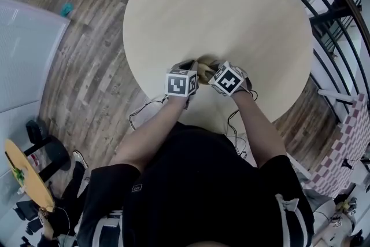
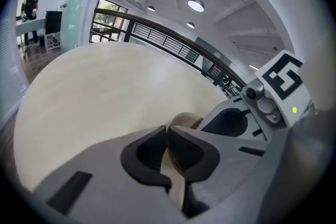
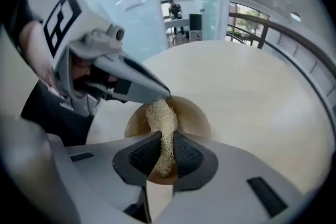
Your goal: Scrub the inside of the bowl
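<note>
Right gripper view shows the right gripper [image 3: 164, 157] with its fingers [image 3: 186, 156] clamped on a loofah scrubber [image 3: 160, 118]. The free end of the scrubber reaches over the tan bowl [image 3: 194, 113], ready to rub the inside. The bowl stands on the round desk [image 1: 219, 8], at the edge near the person. The left gripper [image 2: 168, 152] has its fingers pinched on the bowl's rim, probably to stop it sliding during scrubbing.

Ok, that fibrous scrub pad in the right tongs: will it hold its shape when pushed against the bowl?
Probably light: the scrub pad looks like open, woven fibre. It sticks out past the right tongs without drooping, so it is likely fairly stiff. It pinches narrow between them, though, so it should give against the bowl.
</note>
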